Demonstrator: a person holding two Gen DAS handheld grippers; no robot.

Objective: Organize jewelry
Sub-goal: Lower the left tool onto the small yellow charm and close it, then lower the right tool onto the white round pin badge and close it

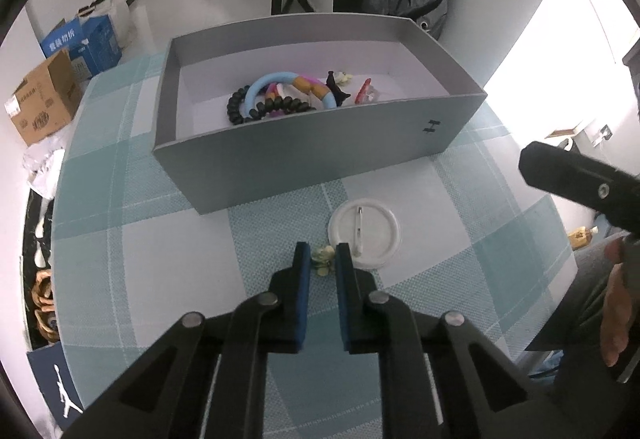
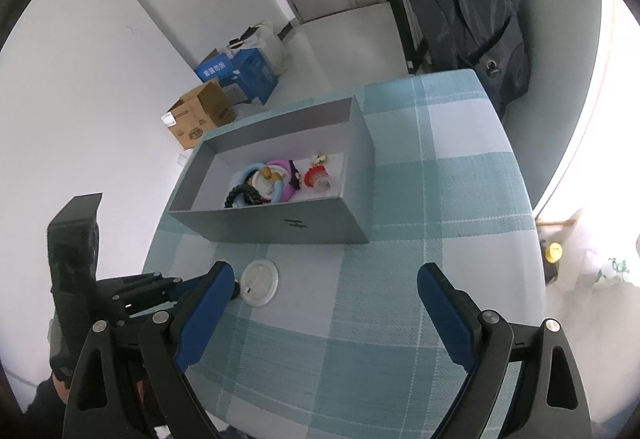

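Left wrist view: the left claw (image 1: 323,257) reaches forward low over a table covered in a teal and white checked cloth (image 1: 160,267). Its blue-padded fingers (image 1: 303,271) are nearly closed around a small pale yellow-green flower-shaped trinket (image 1: 323,259), which sits between them on the cloth; whether the pads press it cannot be told. Just to the right, touching the cloth, lies a round white pin badge (image 1: 366,231), back side up. Beyond stands an open grey rectangular cardboard box (image 1: 320,159) holding a heap of jewelry (image 1: 288,97): a light blue ring, black beads, a red piece.

Right wrist view: the right claw (image 2: 324,311) hovers above the checked cloth, its blue fingers (image 2: 444,315) spread wide and holding nothing. The grey box sits ahead, the white badge near the left claw's tip.
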